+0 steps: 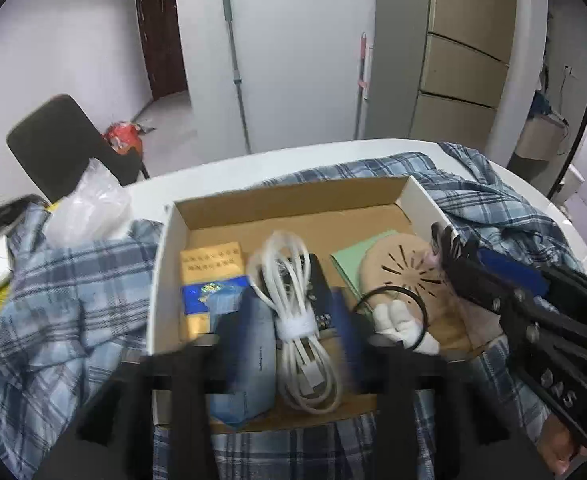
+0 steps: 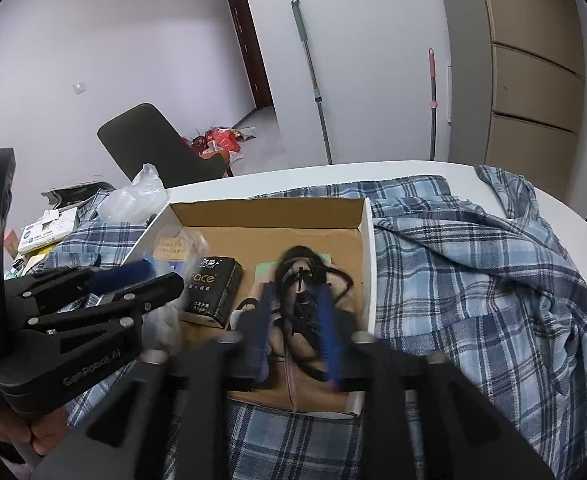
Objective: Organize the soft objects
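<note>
A shallow cardboard box (image 1: 293, 196) (image 2: 367, 232) lies on a blue plaid shirt (image 1: 53, 300) (image 2: 473, 280). My left gripper (image 1: 293, 328) is shut on a coiled white cable (image 1: 297, 304) held over the box. My right gripper (image 2: 297, 312) is shut on a tangled black cord bundle (image 2: 301, 276) over the box's right side; it also shows in the left wrist view (image 1: 453, 256). In the box lie a beige slotted pad (image 1: 405, 268), a black hair tie (image 1: 389, 304), a white plush piece (image 1: 397, 320), a black "Face" tissue pack (image 2: 213, 292) and a yellow-blue packet (image 1: 209, 276).
A white table (image 1: 333, 152) carries everything. A clear plastic bag (image 1: 89, 204) and small boxes (image 2: 49, 224) sit at the left. A black chair (image 2: 153, 144) stands behind the table. Two mop handles (image 2: 313, 80) lean on the wall.
</note>
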`<state>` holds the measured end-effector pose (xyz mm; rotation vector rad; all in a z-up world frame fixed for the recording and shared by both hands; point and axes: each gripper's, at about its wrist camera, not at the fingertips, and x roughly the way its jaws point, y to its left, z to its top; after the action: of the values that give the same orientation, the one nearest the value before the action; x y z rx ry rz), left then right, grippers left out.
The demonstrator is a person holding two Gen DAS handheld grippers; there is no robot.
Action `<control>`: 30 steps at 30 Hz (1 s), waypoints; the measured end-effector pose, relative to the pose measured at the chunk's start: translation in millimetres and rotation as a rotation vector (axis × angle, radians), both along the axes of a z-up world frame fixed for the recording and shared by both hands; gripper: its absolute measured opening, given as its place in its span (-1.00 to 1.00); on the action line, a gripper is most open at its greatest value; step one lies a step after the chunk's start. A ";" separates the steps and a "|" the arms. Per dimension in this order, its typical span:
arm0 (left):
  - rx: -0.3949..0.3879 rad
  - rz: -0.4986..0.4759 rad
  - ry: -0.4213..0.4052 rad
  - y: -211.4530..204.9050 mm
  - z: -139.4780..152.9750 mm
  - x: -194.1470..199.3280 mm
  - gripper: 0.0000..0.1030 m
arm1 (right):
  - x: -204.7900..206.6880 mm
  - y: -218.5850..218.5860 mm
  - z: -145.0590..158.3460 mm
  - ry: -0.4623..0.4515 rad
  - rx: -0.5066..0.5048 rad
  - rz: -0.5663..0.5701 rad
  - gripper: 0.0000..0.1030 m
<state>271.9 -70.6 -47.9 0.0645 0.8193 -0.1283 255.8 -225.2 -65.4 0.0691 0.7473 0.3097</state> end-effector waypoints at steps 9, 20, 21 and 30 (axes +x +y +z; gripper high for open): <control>-0.016 0.039 -0.147 13.0 39.4 -28.5 0.45 | -10.1 -6.9 19.8 -0.076 0.003 -0.029 0.17; -0.045 0.048 -0.411 30.9 122.6 -112.6 0.45 | -64.2 -10.4 95.2 -0.261 -0.042 -0.032 0.17; -0.055 0.050 -0.451 32.9 129.7 -124.6 0.45 | -73.4 -11.3 103.0 -0.285 -0.038 -0.031 0.17; -0.108 0.118 -0.818 53.4 149.2 -224.1 1.00 | -163.6 -6.1 144.8 -0.562 -0.033 -0.033 0.99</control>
<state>47.8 -17.2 101.2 -0.0347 -0.0018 -0.0260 92.2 -231.3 79.4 -0.0374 0.1935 0.2672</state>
